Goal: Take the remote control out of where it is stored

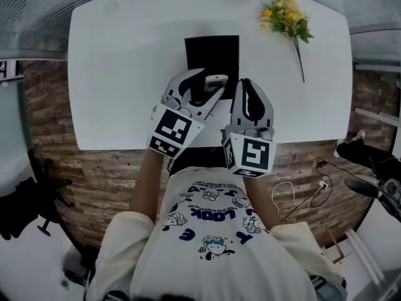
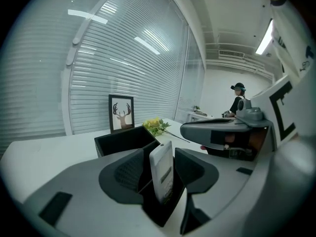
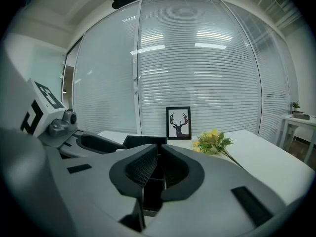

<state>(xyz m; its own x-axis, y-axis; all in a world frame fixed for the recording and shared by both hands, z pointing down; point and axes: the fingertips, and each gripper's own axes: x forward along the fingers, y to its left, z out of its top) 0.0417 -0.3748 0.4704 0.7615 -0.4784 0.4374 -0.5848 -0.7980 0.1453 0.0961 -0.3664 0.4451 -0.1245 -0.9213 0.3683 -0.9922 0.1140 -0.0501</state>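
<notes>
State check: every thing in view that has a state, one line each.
left gripper: open, jaws either side of the remote, not pressing on it.
right gripper: shut, nothing between the jaws.
remote: standing on end in the black box, not out yet.
black box: open-topped, on the table.
flowers: lying flat on the table.
picture frame: upright.

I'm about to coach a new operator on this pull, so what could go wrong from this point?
The left claw stands open around the upright remote without pressing it; closing off-centre could tip it or lose it on the lift.
The remote sits in a narrow slot of the black box; a slanted pull might drag the box along, as only the right claw, seemingly clamped on its wall, steadies it.
</notes>
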